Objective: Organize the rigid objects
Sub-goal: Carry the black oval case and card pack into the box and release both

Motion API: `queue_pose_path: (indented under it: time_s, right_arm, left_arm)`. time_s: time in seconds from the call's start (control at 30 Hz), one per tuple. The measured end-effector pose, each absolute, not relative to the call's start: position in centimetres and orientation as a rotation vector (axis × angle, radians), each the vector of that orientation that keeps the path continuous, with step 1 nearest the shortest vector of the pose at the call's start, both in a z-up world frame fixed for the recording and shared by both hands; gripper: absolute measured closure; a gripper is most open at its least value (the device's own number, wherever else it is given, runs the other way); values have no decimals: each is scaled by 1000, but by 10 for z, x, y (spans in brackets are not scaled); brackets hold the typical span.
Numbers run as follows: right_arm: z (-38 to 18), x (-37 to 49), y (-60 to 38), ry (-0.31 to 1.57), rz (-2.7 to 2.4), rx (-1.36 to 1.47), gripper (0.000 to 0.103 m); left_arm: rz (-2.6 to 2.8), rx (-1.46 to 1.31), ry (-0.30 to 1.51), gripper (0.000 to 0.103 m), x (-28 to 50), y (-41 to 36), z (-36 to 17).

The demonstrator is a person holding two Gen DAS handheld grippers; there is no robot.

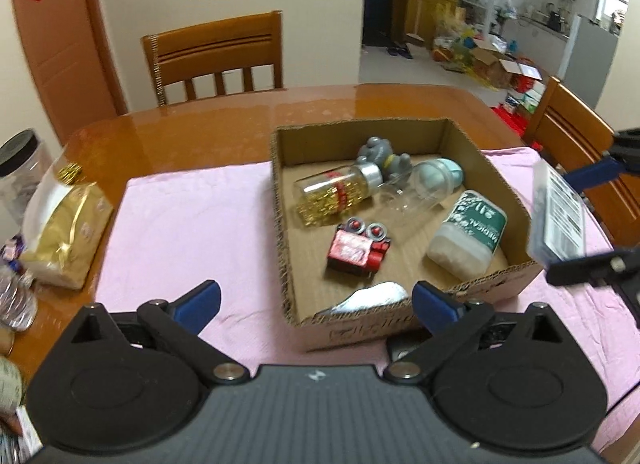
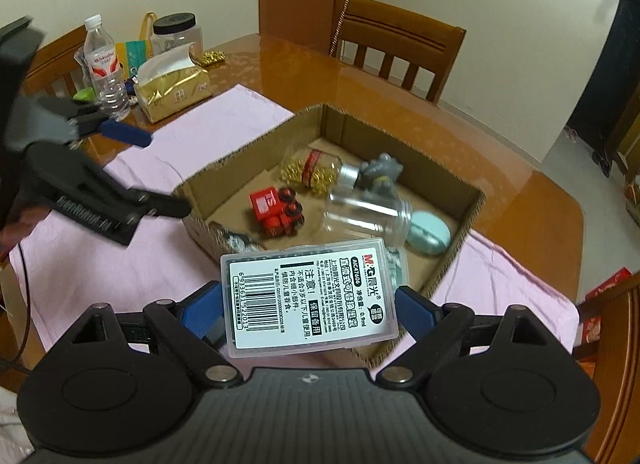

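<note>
Across the lower half of both views a pink cloth (image 1: 180,215) covers the wooden table (image 1: 200,119), w/ the cardboard box (image 1: 496,280) sitting on it right of centre in the left wrist view. Box already holds most of the stuff: clear jar w/ teal lid (image 1: 424,187), bottle of gold bits (image 1: 336,191), white tub w/ green label (image 1: 468,236), red toy train (image 1: 356,248), grey figure (image 1: 380,155), plus a white item (image 1: 372,298) at the near wall, can't tell what. Judging by that, task looks nearly done; one piece left to drop in, i.e. the clear refill case (image 2: 312,300).

Right gripper (image 2: 308,312) clamps that case across its width, label up, at bottom centre of its own view, hovering at the box's near corner, tilted downward. Not yet over the floor of the box.

Left gripper (image 1: 316,300) is spread wide w/ nothing between the pads, angled down at the box's near edge, so its load seems delivered. No other loose objects show on the cloth. Clutter at far left (tissue pack (image 2: 172,87), water bottle (image 2: 106,67)) prob. not part of the job.
</note>
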State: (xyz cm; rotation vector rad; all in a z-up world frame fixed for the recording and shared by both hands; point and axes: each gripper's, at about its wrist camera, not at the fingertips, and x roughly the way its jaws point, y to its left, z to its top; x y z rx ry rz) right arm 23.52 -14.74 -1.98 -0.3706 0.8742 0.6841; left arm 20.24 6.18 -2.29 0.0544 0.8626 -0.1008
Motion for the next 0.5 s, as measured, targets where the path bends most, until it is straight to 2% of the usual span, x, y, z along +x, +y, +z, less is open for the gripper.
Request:
queue_pose_path:
  time_s: [0.5]
  right_arm:
    - [-42,282,-86,1004,765,-303,9]
  left_arm:
    - [32,-32,848,2,173,97,-25]
